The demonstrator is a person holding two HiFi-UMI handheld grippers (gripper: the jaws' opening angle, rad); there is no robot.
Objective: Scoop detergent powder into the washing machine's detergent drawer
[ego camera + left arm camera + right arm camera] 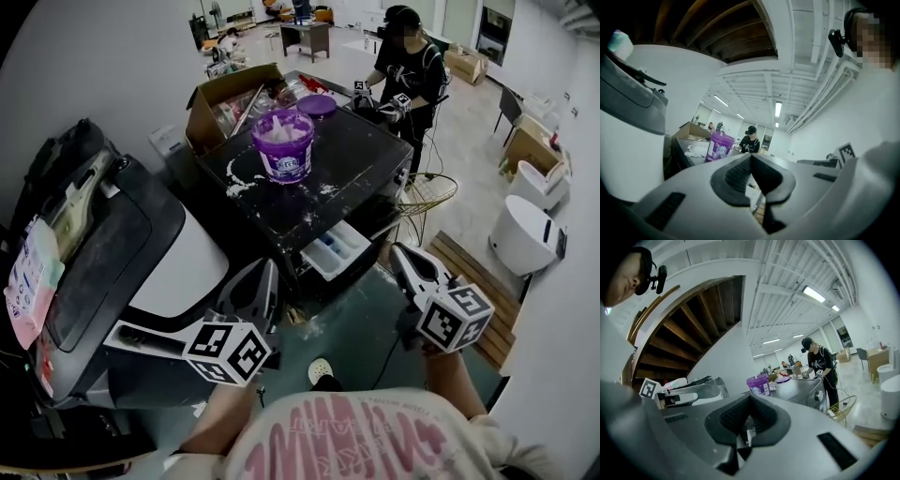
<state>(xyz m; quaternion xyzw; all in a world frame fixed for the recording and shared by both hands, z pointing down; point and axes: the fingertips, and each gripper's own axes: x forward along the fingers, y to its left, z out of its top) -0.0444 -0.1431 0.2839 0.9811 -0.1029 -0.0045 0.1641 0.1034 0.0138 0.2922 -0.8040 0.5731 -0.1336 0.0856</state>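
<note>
While both the left tool (268,272) and the right tool (398,253) hang closed and empty, the purple detergent tub (283,145) stands on the powder-dusted black washing machine top (366,159); its drawer (336,249) is pulled open. Another person (410,66) stands behind it in the white hall.

Shows a purple detergent tub (283,145) upright and open near the middle of the washing machine (370,169), on its black top, with white powder heaped inside. Shows a purple lid (317,105) lying flat toward the machine's back edge. Shows spilled powder (242,185) along the machine's left edge. Shows the white detergent drawer (336,249) pulled out of the machine's front, blue insert visible.
</note>
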